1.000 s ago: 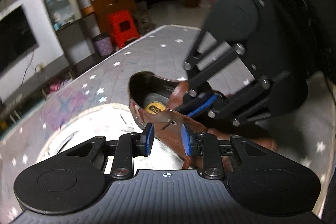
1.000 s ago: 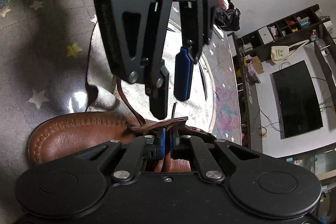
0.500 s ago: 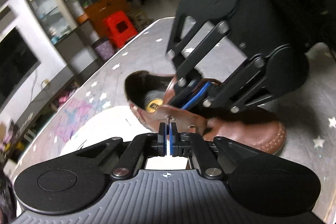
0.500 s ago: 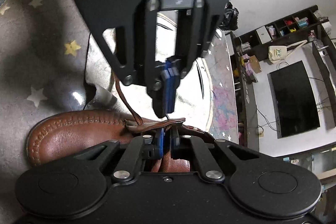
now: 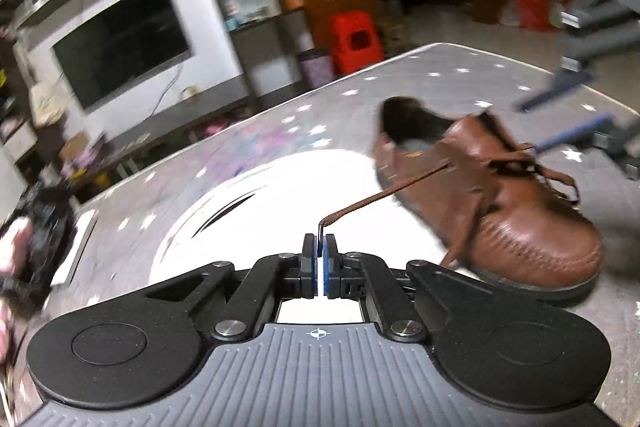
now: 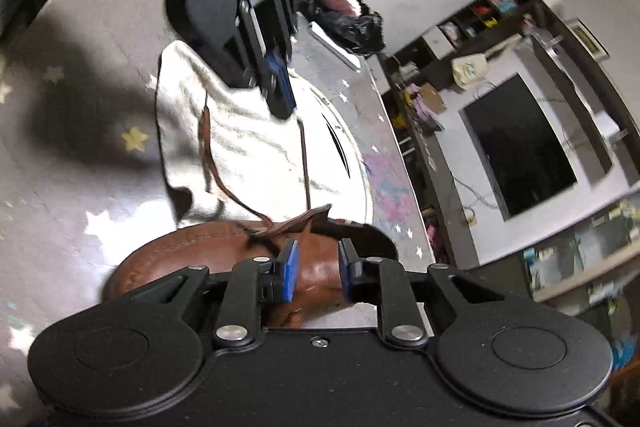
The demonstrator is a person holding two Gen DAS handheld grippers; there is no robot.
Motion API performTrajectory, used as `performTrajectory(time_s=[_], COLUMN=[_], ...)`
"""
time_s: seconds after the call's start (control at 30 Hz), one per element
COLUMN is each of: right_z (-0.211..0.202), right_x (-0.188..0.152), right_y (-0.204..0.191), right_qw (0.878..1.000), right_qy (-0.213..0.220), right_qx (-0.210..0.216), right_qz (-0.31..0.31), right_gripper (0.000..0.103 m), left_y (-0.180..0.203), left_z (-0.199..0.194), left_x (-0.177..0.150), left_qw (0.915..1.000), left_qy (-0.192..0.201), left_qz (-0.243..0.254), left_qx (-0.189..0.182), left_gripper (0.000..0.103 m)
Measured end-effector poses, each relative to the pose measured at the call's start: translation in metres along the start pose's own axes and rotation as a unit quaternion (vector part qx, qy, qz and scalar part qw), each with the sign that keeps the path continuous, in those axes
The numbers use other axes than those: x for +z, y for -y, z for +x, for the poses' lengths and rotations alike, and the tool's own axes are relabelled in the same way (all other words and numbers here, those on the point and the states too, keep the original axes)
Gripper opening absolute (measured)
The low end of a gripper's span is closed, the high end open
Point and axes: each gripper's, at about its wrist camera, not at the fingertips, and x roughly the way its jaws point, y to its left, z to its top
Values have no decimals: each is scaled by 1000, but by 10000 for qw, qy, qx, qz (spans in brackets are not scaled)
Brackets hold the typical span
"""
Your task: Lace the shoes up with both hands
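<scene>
Blue pads of the left gripper (image 5: 320,253) pinch the stiff tip of the brown lace (image 5: 384,193), best held there since the cord looks limp. Right gripper (image 6: 318,267) stands wide over the leather shoe (image 5: 492,199), mid-table (image 5: 280,131).
</scene>
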Motion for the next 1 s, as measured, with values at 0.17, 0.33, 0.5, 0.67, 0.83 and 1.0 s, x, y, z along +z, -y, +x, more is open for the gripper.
performTrajectory(time_s=[0.17,0.33,0.5,0.67,0.83,1.0], right_z=[-10,-14,-11,5,36,44], right_x=[-12,-11,3,28,51,52], right_y=[-19,-25,-36,-40,-38,-33], right_qw=[9988,9957,9959,9921,9900,9905], right_qy=[-2,53,212,514,539,359], right_qx=[-9,29,192,469,619,577], right_qz=[498,921,863,1044,1150,1197], right_gripper=[26,26,26,26,26,26], left_y=[-13,-17,-29,-34,-34,-39], left_z=[-5,-4,-14,-30,-42,-50], left_x=[-17,-30,-56,-75,-89,-100], left_qw=[9989,9975,9949,9922,9911,9898], left_qy=[-164,-296,-307,-188,-161,-87], left_qz=[-357,-614,-963,-1225,-1303,-1402], left_qx=[-237,-173,5,156,234,237], left_gripper=[6,8,21,31,35,38])
